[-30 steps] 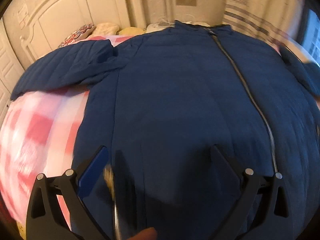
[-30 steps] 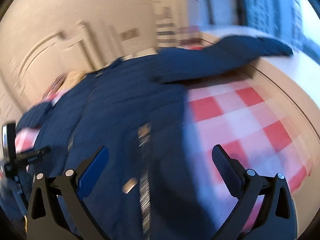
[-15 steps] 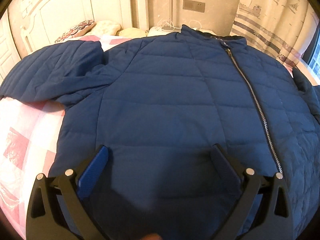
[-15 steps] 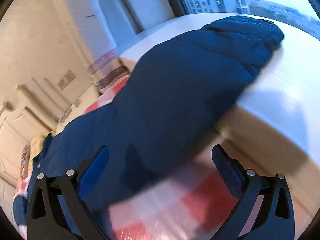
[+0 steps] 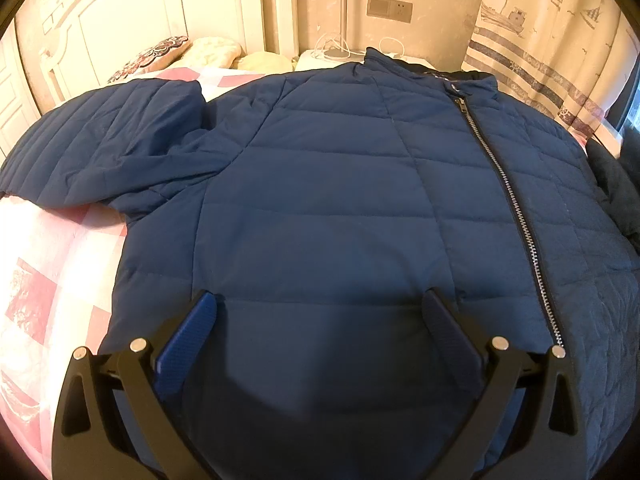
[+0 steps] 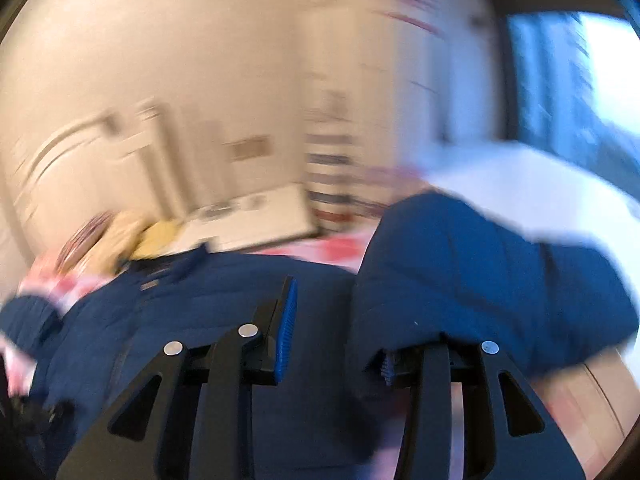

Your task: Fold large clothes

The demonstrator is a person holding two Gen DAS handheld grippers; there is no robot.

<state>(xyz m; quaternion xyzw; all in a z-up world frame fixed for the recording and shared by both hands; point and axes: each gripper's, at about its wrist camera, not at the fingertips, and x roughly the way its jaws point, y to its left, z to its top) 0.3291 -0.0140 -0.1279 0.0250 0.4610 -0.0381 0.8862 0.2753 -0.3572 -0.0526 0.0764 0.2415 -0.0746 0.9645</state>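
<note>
A large navy quilted jacket [image 5: 340,200] lies face up on a bed with a pink-and-white checked cover [image 5: 44,280], its collar toward the headboard [image 5: 132,28], its zip [image 5: 508,200] closed and running down the front; one sleeve [image 5: 104,148] lies spread out to the side over the cover. The jacket looks padded and puffy, so it is probably light for its bulk, soft and springy, likely to slide a little under the pads and to bulge back out of a fold; the sleeve ends, shoulders and hem corners seem the best places to take hold, pinching a full thickness of fabric. The left gripper [image 5: 320,320] hovers low over the lower front of the jacket, tilted steeply downward, its jaws wide apart with nothing between them. The right-wrist view is blurred with motion; the right gripper [image 6: 340,332] points shallowly downward across the bed, its jaws are closing, and the other sleeve [image 6: 480,288] bunches between and over them, draped across the right-hand finger; whether the pads already pinch it firmly is hard to tell.
</note>
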